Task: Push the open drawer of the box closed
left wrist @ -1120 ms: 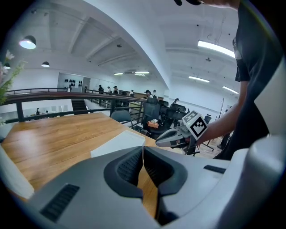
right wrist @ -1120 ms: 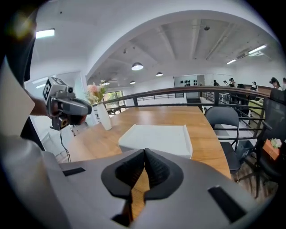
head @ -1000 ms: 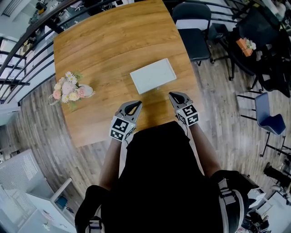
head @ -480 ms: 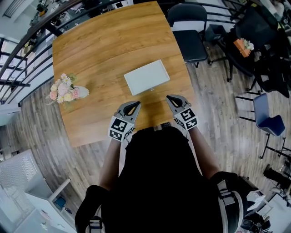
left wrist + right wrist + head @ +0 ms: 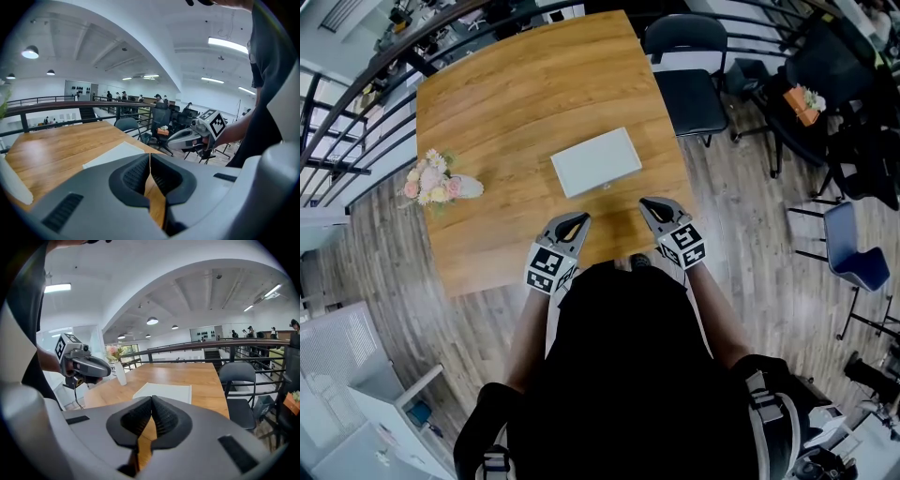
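Box (image 5: 595, 161) on table (image 5: 487, 103), ahead of both grippers; left gripper (image 5: 574, 221) and right gripper (image 5: 652, 205) fingers (image 5: 135, 175) closed, empty; drawer unclear from here; I'd keep fingers shut, push its front squarely, straight in.

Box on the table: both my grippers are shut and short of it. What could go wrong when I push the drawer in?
1. The white box lies loose on the smooth table with nothing behind it; a push may slide the whole box instead of closing the drawer.
2. It sits skewed to the table edge, so a straight push from the right gripper or left gripper could spin it.
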`<state>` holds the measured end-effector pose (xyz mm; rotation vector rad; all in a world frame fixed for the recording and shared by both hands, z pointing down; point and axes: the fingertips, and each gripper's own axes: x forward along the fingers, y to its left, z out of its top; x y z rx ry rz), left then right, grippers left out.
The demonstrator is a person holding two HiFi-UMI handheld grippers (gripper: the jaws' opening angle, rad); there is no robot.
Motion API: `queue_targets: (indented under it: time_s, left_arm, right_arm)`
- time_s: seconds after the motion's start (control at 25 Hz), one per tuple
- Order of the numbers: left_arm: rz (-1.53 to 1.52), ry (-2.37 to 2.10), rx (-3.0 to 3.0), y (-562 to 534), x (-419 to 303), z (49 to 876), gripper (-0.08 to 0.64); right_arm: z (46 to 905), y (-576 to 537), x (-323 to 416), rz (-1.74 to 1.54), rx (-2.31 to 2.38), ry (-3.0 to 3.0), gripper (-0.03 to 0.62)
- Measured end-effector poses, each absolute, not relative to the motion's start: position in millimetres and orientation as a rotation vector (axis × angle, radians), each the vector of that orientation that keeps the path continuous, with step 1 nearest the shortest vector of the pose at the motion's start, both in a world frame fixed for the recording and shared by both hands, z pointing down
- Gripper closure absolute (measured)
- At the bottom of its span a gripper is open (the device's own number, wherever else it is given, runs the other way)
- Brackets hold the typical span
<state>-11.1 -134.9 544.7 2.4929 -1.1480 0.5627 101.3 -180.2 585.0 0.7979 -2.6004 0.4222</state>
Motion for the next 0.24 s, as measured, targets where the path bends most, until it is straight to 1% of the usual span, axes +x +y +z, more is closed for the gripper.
queue_targets:
  time_s: [0.24]
  left_arm:
    - [0.561, -1.166, 2.492, -126.8, 17.1, 536.5, 0.534]
  right_arm:
    - [578.4, -170.5, 125.4, 0.418, 0.790, -2.624, 0.577]
